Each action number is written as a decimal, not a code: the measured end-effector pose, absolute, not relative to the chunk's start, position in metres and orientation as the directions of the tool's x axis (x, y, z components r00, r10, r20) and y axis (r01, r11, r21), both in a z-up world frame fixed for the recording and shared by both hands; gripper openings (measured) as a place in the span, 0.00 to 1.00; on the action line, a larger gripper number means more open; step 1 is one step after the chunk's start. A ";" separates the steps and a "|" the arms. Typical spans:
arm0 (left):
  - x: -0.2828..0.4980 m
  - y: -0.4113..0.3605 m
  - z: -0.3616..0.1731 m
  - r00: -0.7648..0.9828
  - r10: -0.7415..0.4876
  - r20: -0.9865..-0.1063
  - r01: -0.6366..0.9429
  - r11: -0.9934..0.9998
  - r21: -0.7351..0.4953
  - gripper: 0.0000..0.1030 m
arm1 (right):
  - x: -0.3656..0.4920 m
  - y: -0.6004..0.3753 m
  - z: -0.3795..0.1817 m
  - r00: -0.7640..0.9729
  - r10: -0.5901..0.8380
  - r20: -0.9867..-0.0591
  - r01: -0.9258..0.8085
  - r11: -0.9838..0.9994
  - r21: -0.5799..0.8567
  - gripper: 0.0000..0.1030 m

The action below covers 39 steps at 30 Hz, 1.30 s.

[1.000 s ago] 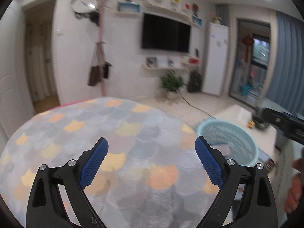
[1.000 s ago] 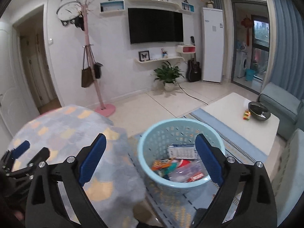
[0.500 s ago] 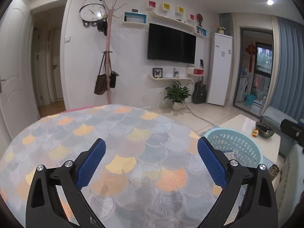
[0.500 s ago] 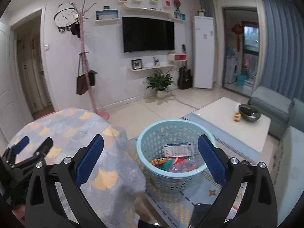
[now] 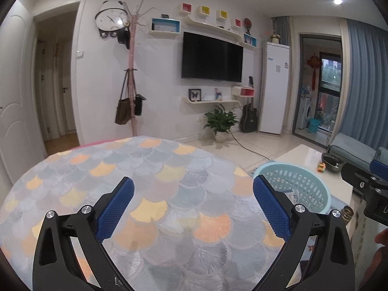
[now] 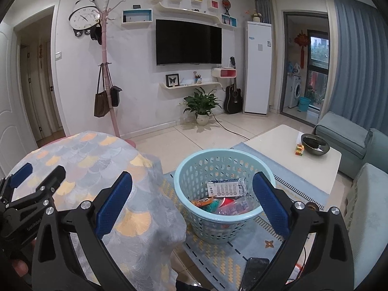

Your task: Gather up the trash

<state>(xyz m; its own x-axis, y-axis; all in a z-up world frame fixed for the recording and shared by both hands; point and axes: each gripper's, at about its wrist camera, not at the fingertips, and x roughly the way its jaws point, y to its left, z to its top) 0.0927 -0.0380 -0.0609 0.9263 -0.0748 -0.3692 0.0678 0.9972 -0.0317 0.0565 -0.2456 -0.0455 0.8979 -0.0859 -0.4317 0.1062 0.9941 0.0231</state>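
Observation:
A light blue plastic basket (image 6: 184, 169) stands on the rug beside the round table. Inside it lie a white carton (image 6: 226, 186) and several coloured wrappers (image 6: 218, 205). My right gripper (image 6: 192, 177) hovers in front of and above the basket, open, with nothing between its blue pads. Over the table's scale-patterned cloth (image 5: 169, 169), my left gripper (image 5: 192, 181) stands wide open and holds nothing. It also shows at the left of the right wrist view as the left gripper (image 6: 36, 173). The basket (image 5: 274, 166) sits right of the table.
A white coffee table (image 6: 278, 140) with a dark bowl (image 6: 315, 144) and a small cube stands behind the basket. Blue sofa pieces (image 6: 339, 133) line the right side. A phone (image 6: 254, 271) lies on the rug near the right gripper. A coat stand (image 6: 105, 72) and a plant (image 6: 202, 104) stand by the far wall.
The left wrist view has gone from blurred to sharp, and the left jaws have spread slightly wider. The right gripper has drawn back a little from the basket.

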 end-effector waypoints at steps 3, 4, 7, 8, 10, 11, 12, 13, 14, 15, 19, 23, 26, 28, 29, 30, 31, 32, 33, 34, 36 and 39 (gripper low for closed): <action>0.093 -0.039 -0.062 0.925 -0.079 -0.372 0.076 0.997 -0.023 0.92 | 0.057 -0.247 -0.048 0.897 -0.086 -0.433 0.108 0.994 0.026 0.92; 0.092 -0.040 -0.063 0.926 -0.079 -0.370 0.077 0.997 -0.020 0.93 | 0.058 -0.248 -0.049 0.897 -0.084 -0.435 0.107 0.994 0.028 0.92; 0.092 -0.042 -0.064 0.925 -0.080 -0.371 0.082 0.997 -0.012 0.92 | 0.057 -0.248 -0.050 0.897 -0.077 -0.435 0.104 0.994 0.039 0.92; 0.093 -0.042 -0.064 0.925 -0.080 -0.371 0.083 0.997 -0.008 0.92 | 0.057 -0.248 -0.050 0.898 -0.075 -0.435 0.102 0.994 0.041 0.92; 0.093 -0.043 -0.064 0.925 -0.081 -0.371 0.086 0.996 -0.005 0.92 | 0.056 -0.248 -0.049 0.900 -0.074 -0.429 0.102 0.994 0.042 0.92; 0.093 -0.043 -0.064 0.925 -0.082 -0.371 0.087 0.996 -0.004 0.92 | 0.055 -0.248 -0.048 0.902 -0.076 -0.424 0.103 0.994 0.041 0.92; 0.092 -0.044 -0.064 0.925 -0.084 -0.370 0.090 0.996 -0.002 0.93 | 0.055 -0.248 -0.048 0.903 -0.076 -0.422 0.102 0.994 0.040 0.92; 0.092 -0.044 -0.064 0.926 -0.087 -0.368 0.093 0.996 -0.002 0.92 | 0.055 -0.248 -0.047 0.904 -0.075 -0.422 0.101 0.994 0.039 0.92; 0.091 -0.044 -0.064 0.926 -0.091 -0.366 0.098 0.995 -0.001 0.92 | 0.054 -0.248 -0.047 0.904 -0.074 -0.420 0.101 0.994 0.040 0.92; 0.091 -0.045 -0.064 0.927 -0.094 -0.362 0.101 0.995 0.000 0.92 | 0.054 -0.248 -0.047 0.905 -0.074 -0.418 0.100 0.994 0.042 0.92; 0.089 -0.047 -0.063 0.930 -0.098 -0.355 0.108 0.994 0.008 0.92 | 0.052 -0.250 -0.046 0.911 -0.070 -0.407 0.100 0.994 0.052 0.92; 0.088 -0.049 -0.063 0.932 -0.091 -0.351 0.103 0.995 0.015 0.92 | 0.051 -0.249 -0.045 0.913 -0.071 -0.402 0.100 0.994 0.052 0.92; 0.087 -0.048 -0.062 0.938 -0.082 -0.337 0.093 0.995 0.018 0.92 | 0.051 -0.249 -0.044 0.913 -0.072 -0.401 0.100 0.994 0.051 0.92; 0.088 -0.047 -0.062 0.936 -0.085 -0.341 0.095 0.995 0.012 0.92 | 0.051 -0.249 -0.044 0.914 -0.072 -0.398 0.100 0.994 0.049 0.92; 0.088 -0.047 -0.062 0.936 -0.085 -0.340 0.094 0.996 0.011 0.92 | 0.050 -0.249 -0.044 0.915 -0.072 -0.397 0.099 0.994 0.049 0.92; 0.088 -0.046 -0.062 0.937 -0.086 -0.339 0.095 0.995 0.008 0.92 | 0.050 -0.249 -0.044 0.915 -0.072 -0.396 0.100 0.994 0.050 0.92; 0.088 -0.046 -0.062 0.936 -0.088 -0.340 0.095 0.995 0.006 0.92 | 0.049 -0.249 -0.044 0.916 -0.071 -0.396 0.099 0.994 0.052 0.92; 0.089 -0.045 -0.062 0.936 -0.089 -0.341 0.096 0.995 0.003 0.92 | 0.049 -0.249 -0.044 0.916 -0.071 -0.396 0.099 0.994 0.052 0.92; 0.089 -0.045 -0.063 0.935 -0.090 -0.343 0.096 0.995 0.001 0.92 | 0.049 -0.249 -0.043 0.916 -0.071 -0.396 0.100 0.994 0.053 0.92; 0.089 -0.045 -0.063 0.935 -0.090 -0.342 0.096 0.995 0.002 0.92 | 0.049 -0.249 -0.043 0.916 -0.070 -0.395 0.100 0.994 0.054 0.92; 0.089 -0.045 -0.062 0.936 -0.089 -0.340 0.095 0.995 0.002 0.92 | 0.049 -0.249 -0.042 0.916 -0.069 -0.395 0.099 0.993 0.056 0.92; 0.090 -0.044 -0.063 0.936 -0.089 -0.340 0.095 0.995 0.000 0.92 | 0.048 -0.248 -0.042 0.918 -0.069 -0.392 0.097 0.994 0.052 0.92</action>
<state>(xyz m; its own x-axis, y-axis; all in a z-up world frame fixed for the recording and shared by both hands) 0.0899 -0.0441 -0.0634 0.9364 -0.0892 -0.3395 0.0948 0.9955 -0.0002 0.0483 -0.2482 -0.0418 0.9175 -0.0689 -0.3916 0.0969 0.9939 0.0522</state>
